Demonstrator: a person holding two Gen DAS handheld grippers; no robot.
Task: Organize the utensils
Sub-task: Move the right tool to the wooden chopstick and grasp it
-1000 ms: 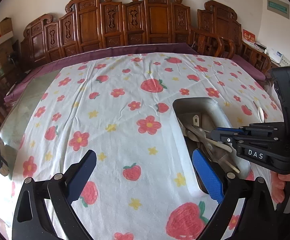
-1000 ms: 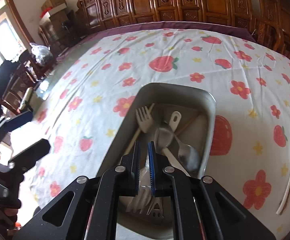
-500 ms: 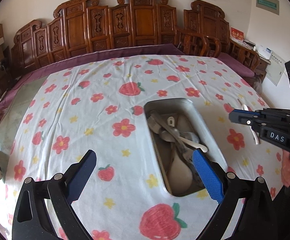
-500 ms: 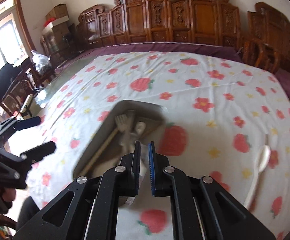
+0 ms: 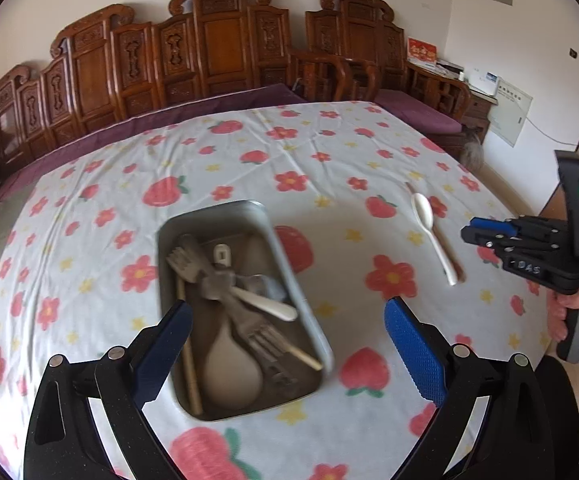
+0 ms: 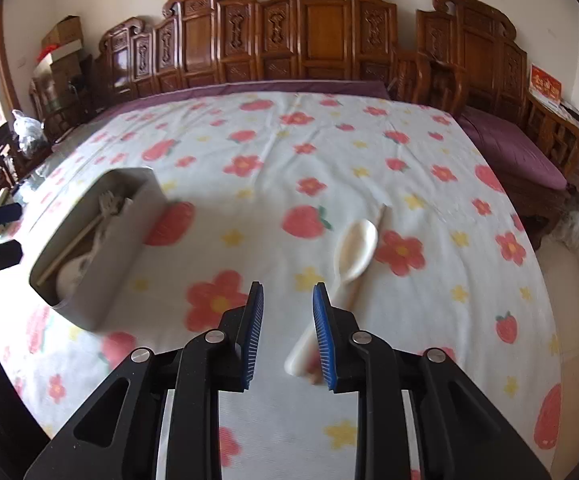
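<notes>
Tray: held forks and spoons; white spoon lay well right of it; right gripper fingers apart near spoon handle; left gripper fingers wide apart over tray

Over the strawberry-print white tablecloth, the wide-open left gripper brackets a grey rectangular metal tray of jumbled forks and spoons, while a white plastic spoon lies near the black right gripper.
</notes>
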